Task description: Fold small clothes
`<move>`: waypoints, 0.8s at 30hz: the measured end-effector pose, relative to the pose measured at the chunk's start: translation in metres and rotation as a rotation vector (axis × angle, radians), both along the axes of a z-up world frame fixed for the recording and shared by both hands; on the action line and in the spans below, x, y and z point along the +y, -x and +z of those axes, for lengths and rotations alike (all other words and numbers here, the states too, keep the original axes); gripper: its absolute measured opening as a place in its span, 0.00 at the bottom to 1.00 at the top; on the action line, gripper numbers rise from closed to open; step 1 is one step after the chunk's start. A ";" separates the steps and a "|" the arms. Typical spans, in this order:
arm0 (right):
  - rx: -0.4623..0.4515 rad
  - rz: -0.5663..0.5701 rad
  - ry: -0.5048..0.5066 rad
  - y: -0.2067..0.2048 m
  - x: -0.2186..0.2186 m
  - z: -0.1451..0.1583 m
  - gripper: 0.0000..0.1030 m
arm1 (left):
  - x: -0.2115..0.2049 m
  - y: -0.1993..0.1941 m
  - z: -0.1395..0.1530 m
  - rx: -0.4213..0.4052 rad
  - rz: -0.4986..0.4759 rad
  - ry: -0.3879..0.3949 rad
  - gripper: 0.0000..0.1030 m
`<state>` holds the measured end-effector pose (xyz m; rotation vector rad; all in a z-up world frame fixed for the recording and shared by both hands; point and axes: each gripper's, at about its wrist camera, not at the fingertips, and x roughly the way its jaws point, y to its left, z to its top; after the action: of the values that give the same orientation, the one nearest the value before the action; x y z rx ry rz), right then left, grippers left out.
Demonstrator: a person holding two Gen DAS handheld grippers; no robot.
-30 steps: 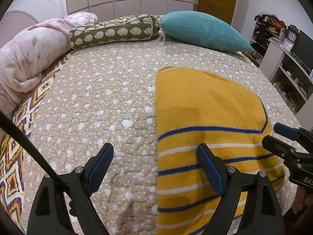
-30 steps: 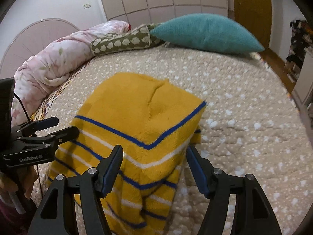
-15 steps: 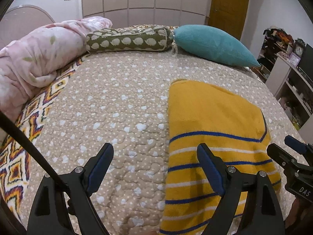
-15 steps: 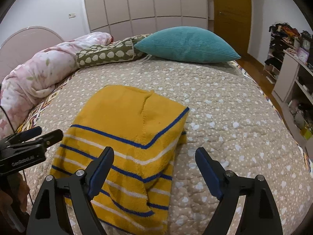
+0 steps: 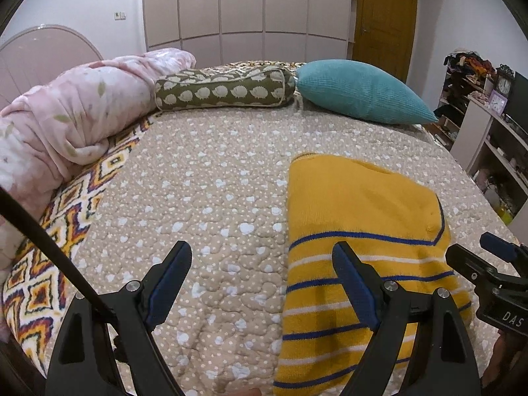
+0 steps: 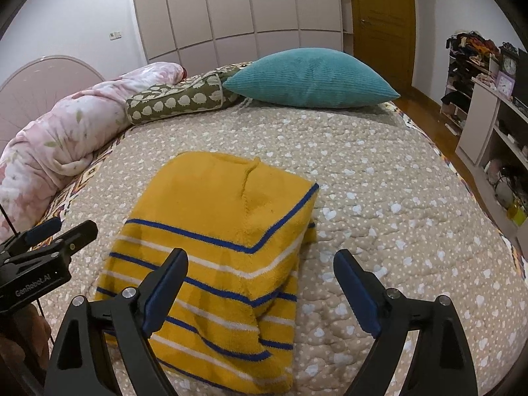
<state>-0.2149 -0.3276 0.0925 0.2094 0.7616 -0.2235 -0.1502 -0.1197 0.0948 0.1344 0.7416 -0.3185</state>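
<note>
Right gripper (image 6: 260,292) jaws just widened, empty; left gripper (image 5: 262,285) wide, empty. Heart-print quilt (image 6: 379,204), bedroom. Folded yellow sweater (image 6: 214,237) runs near-to-far.

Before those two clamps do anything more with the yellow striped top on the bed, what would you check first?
1. Left gripper jaws wide, nothing between: ok.
2. Right gripper jaws have just been opening, nothing between: ok.
3. Yellow striped top lies folded on the quilt: ok.
4. Fold tidy: not ok, a lower layer pokes out at its right edge.
5. Teal pillow apart from the top: ok.
6. Layers underneath even: cannot tell.
</note>
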 end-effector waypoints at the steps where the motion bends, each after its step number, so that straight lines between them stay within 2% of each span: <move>1: 0.001 0.000 -0.002 0.000 0.000 -0.001 0.90 | -0.001 0.001 0.000 -0.005 -0.001 -0.004 0.83; 20: 0.009 0.007 -0.018 -0.005 0.000 -0.006 0.90 | -0.011 0.003 -0.003 -0.023 -0.017 -0.028 0.83; 24: 0.009 0.006 -0.018 -0.006 0.000 -0.007 0.90 | -0.011 0.004 -0.001 -0.034 -0.027 -0.009 0.83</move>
<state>-0.2094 -0.3277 0.0855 0.2231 0.7733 -0.2116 -0.1539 -0.1304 0.0936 0.1584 0.7083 -0.3377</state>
